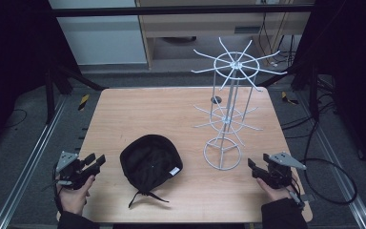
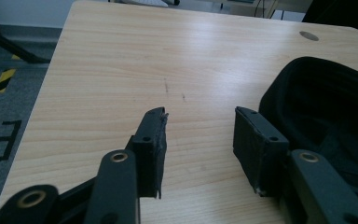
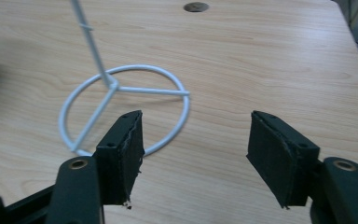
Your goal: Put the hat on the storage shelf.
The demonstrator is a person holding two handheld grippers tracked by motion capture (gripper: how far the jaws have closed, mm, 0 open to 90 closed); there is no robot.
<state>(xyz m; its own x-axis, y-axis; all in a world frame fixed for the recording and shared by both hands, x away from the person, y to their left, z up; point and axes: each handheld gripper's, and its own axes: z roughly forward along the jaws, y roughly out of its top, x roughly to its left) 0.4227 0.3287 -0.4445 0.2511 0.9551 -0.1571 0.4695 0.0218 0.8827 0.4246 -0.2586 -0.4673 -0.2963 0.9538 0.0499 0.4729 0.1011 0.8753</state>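
Black cap (image 1: 150, 162) lies on the tabletop (image 1: 138, 109) near the front edge, left of centre, opening upward so the dark lining shows; a small white label sits at its right rim and two thin black straps trail from its near side toward the person. In the left gripper view the cap (image 2: 326, 107) appears at the right, just beyond the right-hand jaw, not touching it as far as can be seen. Left hand-held gripper (image 1: 95, 161) hovers at the front left corner of the tabletop, held in the person's left hand (image 1: 74, 193), jaws pointing toward the cap and standing apart with only bare wood between them (image 2: 198, 140): released, nothing held. To the right of the cap stands a white wire display stand (image 1: 228, 109), upright, with a ring base, a central post and two tiers of radiating prongs. Its ring base (image 3: 121, 109) lies just ahead of the right hand-held gripper (image 3: 196, 154), whose jaws are wide apart over bare tabletop: released, grasping nothing. That gripper (image 1: 256, 168) sits at the front right of the tabletop in the person's right hand (image 1: 274, 188), near the stand's base and well apart from the cap. A small round grommet (image 1: 216, 99) marks the tabletop behind the stand.
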